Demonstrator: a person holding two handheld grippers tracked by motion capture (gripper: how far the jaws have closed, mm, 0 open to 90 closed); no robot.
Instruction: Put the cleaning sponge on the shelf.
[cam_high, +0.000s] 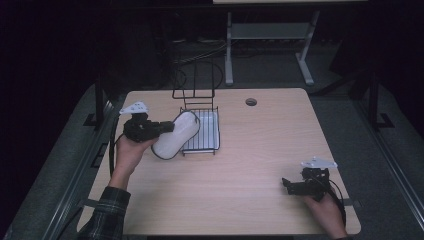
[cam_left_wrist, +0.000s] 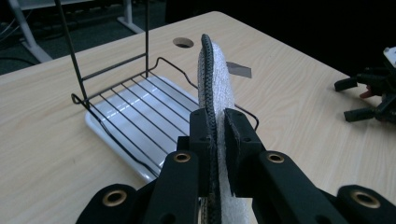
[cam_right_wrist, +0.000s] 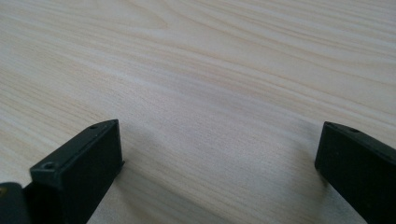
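Two black two-jaw grippers are at work over the light wooden table (cam_high: 240, 165), one in each hand of the person. The left gripper (cam_high: 167, 127) is clenched on a flat white oval pad with a dark stitched border (cam_high: 175, 135). In the left gripper view the two jaws press on both faces of this pad (cam_left_wrist: 215, 88), which stands on its edge between them and rises upright past the fingertips, its dark border turned to the camera. In the high view the pad is held tilted, with its far end over the left edge of the black wire dish rack (cam_high: 201, 125); I cannot tell if it touches the wires. The rack sits on a white rectangular plastic tray (cam_high: 212, 131) at the rear middle of the table, and its tall wire back stands at the far side. In the left gripper view the flat wire grid (cam_left_wrist: 135, 114) lies just beside the pad, on the left of it, with the tray (cam_left_wrist: 100, 128) below.

The right gripper (cam_high: 286, 184) is at the near right part of the table, well apart from the rack. Its jaws stand wide, released, with nothing between them; the right gripper view shows bare wood (cam_right_wrist: 205, 84) between the two black fingertips (cam_right_wrist: 88, 154). A small round hole (cam_high: 251, 102) is in the table top behind the rack.
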